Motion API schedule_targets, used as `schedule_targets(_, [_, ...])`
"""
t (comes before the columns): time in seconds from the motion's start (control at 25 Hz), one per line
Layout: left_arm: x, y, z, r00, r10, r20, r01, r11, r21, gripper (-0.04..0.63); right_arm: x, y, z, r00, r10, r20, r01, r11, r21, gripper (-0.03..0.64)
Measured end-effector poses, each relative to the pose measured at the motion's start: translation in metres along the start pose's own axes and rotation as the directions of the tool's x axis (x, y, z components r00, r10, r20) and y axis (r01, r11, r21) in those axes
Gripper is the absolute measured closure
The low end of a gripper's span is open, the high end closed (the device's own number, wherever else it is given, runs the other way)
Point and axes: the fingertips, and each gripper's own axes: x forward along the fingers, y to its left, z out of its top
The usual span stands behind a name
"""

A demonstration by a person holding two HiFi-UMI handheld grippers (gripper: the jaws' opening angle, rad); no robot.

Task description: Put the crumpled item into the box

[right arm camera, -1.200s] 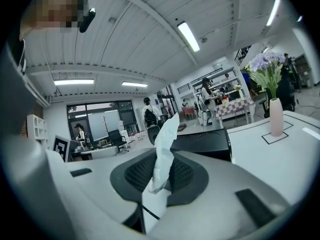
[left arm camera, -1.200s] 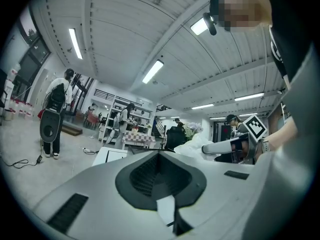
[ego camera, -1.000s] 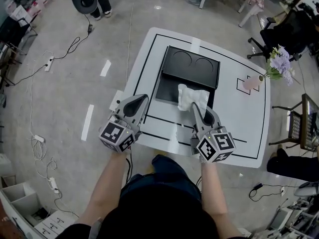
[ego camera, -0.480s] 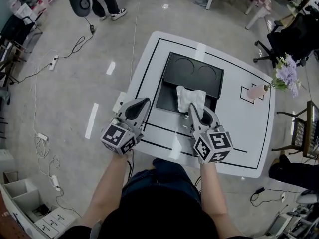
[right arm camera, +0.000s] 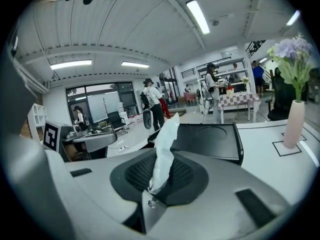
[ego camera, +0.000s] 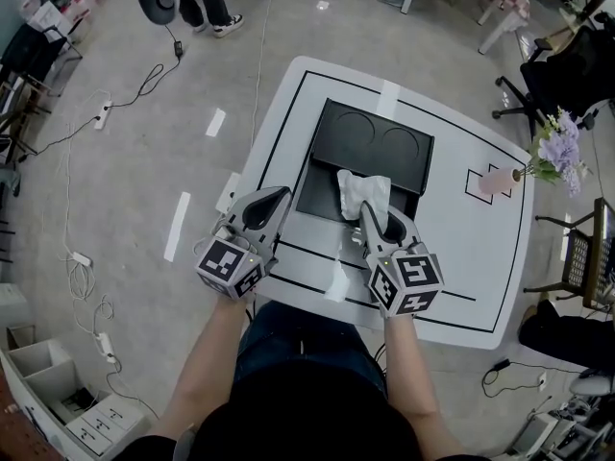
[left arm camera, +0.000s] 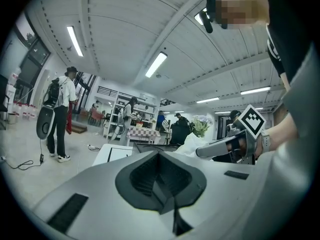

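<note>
Head view shows the left gripper (ego camera: 275, 196) at the left of the table (ego camera: 461, 248), its claw pressed together and empty. To its right, the right gripper (ego camera: 368, 211) pinches the white crumpled item (ego camera: 362, 190) at the near edge of the black box (ego camera: 375, 142). The item is picked up but not dropped in yet. Its long side runs near to far, and the loose end points far.

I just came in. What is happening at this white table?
A person holds a two-jaw gripper in each hand over a white table with black lines. The right gripper has its jaws closed on a crumpled white paper item and holds it over the near edge of the black rectangular box. The item is not yet released. The left gripper is beside it, jaws together, with nothing between them.
</note>
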Motion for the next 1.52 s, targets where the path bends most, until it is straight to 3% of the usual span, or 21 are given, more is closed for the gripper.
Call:
schedule_targets(0.32, [0.007, 0.014, 0.0, 1.0, -0.014, -0.021, 0.014, 1.0, 0.004, 0.594, 0.011, 0.003, -0.006, 0.999, -0.026, -0.044, 0.025, 1.0, -0.017, 0.565])
schedule_targets(1.04, [0.042, 0.033, -0.003, 0.987, -0.149, -0.062, 0.149, 0.989, 0.006, 0.594, 0.034, 0.004, -0.019, 0.978, -0.116, -0.176, 0.105, 0.992, -0.069, 0.563])
schedule_targets(1.24, [0.047, 0.031, -0.005, 0.983, -0.175, -0.062, 0.174, 0.985, -0.01, 0.594, 0.041, 0.003, -0.026, 0.962, -0.116, -0.247, 0.089, 0.989, -0.116, 0.56])
schedule_targets(1.52, [0.048, 0.037, -0.004, 0.982, -0.18, -0.052, 0.179, 0.983, -0.029, 0.594, 0.044, -0.01, -0.033, 0.935, -0.182, -0.303, 0.141, 0.978, -0.153, 0.539])
